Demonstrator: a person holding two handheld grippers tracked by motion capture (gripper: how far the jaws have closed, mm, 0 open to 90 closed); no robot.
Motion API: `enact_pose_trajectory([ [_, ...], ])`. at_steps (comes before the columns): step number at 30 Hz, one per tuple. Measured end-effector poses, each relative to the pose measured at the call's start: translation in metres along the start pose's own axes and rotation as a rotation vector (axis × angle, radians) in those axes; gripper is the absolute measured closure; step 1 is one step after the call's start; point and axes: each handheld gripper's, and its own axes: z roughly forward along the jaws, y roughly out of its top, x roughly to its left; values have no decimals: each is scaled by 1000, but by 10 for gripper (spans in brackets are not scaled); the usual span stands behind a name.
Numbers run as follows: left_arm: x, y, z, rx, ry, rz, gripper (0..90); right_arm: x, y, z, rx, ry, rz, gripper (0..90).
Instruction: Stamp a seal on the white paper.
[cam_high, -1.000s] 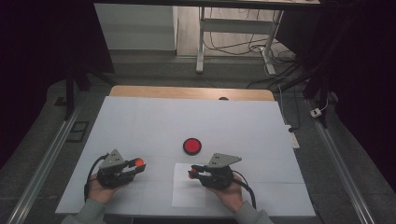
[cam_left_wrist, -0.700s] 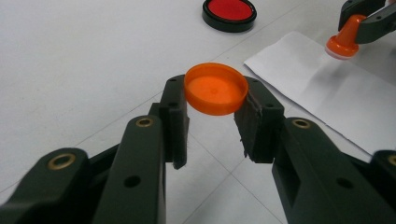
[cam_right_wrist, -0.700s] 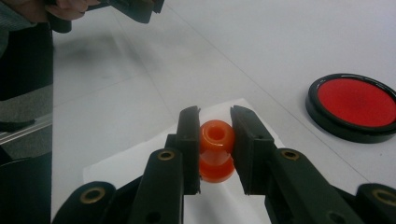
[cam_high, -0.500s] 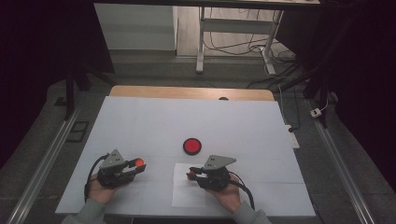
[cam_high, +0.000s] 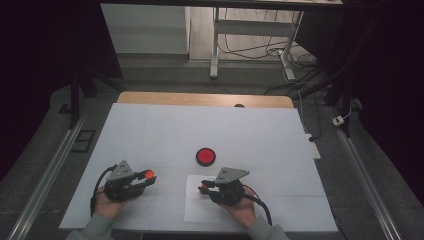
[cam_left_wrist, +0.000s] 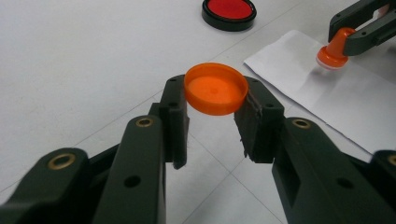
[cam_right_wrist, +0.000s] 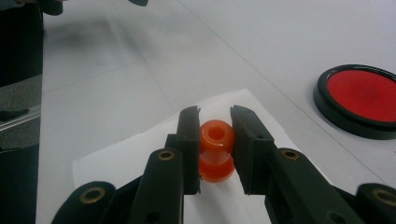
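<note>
The left gripper (cam_left_wrist: 212, 116) holds an orange cap (cam_left_wrist: 215, 88) between its 2 jaws, pads pressed on the cap's rim, open side up, lifted just clear of the table (cam_left_wrist: 70, 60). In the high view that gripper (cam_high: 145, 177) sits at the near left of the white table (cam_high: 150, 130), the cap (cam_high: 148, 174) showing as an orange dot at its tip, and a hand (cam_high: 107, 205) grips it from below. The right gripper (cam_right_wrist: 215, 140) is closed on an orange stamp (cam_right_wrist: 216, 149), a small spool-shaped piece with a hole in its top, pinched at the waist by both pads. The stamp's lower end rests on a sheet of paper (cam_right_wrist: 140, 154). In the high view the right gripper (cam_high: 204, 187) points left over the paper (cam_high: 200, 210), near the table's front edge. A red ink pad (cam_high: 205, 156) in a black round case lies just beyond the paper, apart from both grippers and between them.
</note>
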Motion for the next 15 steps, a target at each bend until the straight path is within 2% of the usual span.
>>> enact_pose_trajectory([
  [15, 0, 0, 0, 1, 0, 0, 651, 1, -3, 7, 26, 3, -9, 720],
])
